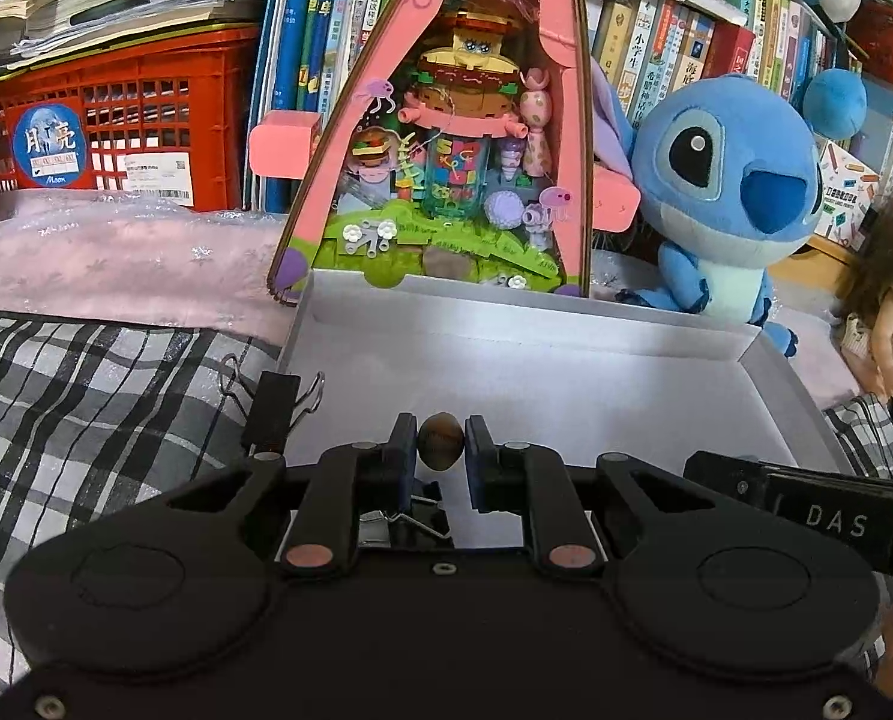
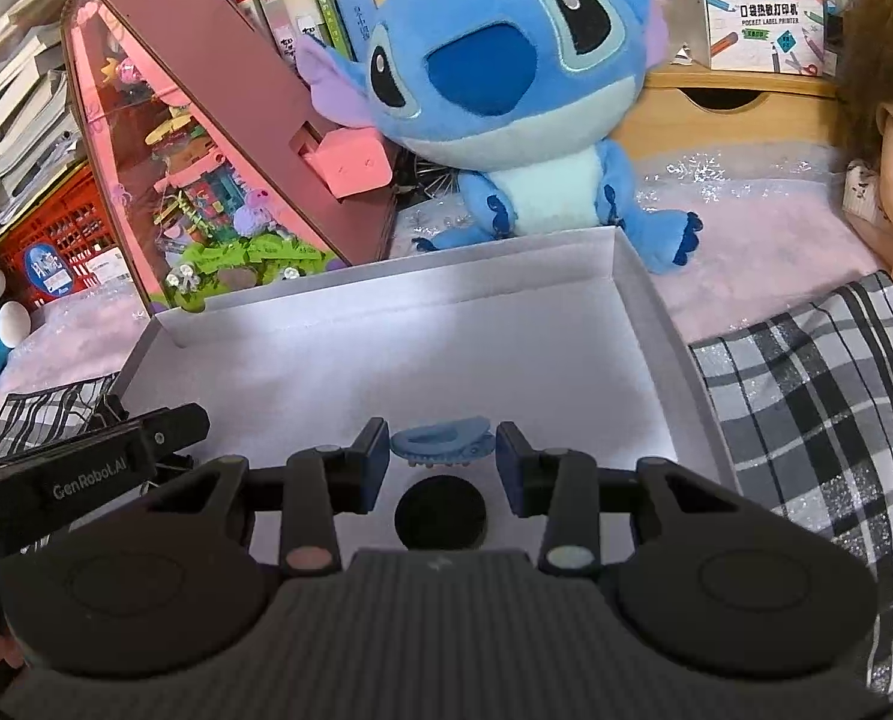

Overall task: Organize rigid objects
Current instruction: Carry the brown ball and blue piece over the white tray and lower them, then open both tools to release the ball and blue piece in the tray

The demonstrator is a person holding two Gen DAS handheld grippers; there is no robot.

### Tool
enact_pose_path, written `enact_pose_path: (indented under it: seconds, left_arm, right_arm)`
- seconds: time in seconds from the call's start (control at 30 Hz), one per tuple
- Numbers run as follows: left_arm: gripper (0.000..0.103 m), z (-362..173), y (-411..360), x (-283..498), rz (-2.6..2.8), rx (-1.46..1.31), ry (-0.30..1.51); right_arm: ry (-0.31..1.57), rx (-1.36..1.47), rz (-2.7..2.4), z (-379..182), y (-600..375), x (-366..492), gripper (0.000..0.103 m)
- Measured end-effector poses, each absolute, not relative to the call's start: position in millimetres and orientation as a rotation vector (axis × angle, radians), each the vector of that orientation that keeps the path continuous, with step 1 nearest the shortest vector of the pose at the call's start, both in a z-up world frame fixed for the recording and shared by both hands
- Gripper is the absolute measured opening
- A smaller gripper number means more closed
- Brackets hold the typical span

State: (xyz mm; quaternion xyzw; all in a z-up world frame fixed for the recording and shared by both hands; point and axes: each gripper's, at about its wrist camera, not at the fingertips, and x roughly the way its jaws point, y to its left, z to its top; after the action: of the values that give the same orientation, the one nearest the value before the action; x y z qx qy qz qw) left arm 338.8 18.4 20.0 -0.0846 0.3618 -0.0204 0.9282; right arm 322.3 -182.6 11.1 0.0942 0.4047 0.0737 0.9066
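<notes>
- The left gripper (image 1: 440, 450) squeezes a small brown nut-like thing (image 1: 440, 441) between its tips, over the near edge of the white box (image 1: 566, 312).
- The right gripper (image 2: 440, 459) holds a blue hair clip (image 2: 443, 447) by its two ends, also over the near part of the box.
- Neither thing is put down yet, so I think the job is about half done: both still have to go in the box.
- A round black disc (image 2: 440, 513) lies flat on the box floor, just under the right gripper.
- A black binder clip (image 1: 272, 405) sits at the left near wall of the box; it may be clipped on the wall, but that is hard to see.
- Another metal clip (image 1: 410, 519) lies under the left gripper.
- The far part of the box floor is bare.
</notes>
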Motion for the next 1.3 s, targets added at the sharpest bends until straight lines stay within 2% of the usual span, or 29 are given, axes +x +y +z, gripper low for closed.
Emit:
enact_pose_path:
  seconds: [0.5, 0.6, 0.7, 0.87, 1.3]
  left_arm:
    - [0.016, 19, 16, 334, -0.031, -0.138, 0.712]
    - [0.017, 20, 15, 332, -0.025, -0.121, 0.707]
    - [0.022, 22, 15, 328, -0.022, -0.116, 0.693]
    - [0.04, 31, 14, 314, -0.025, -0.093, 0.649]
    - [0.059, 58, 19, 260, -0.061, -0.089, 0.573]
  right_arm:
    - [0.821, 0.188, 0.142, 7, -181, 322, 0.044]
    - [0.816, 0.181, 0.143, 7, -181, 321, 0.048]
    - [0.812, 0.176, 0.134, 7, -182, 319, 0.06]
    - [0.796, 0.166, 0.124, 11, -184, 312, 0.067]
    - [0.705, 0.149, 0.176, 34, -190, 275, 0.08]
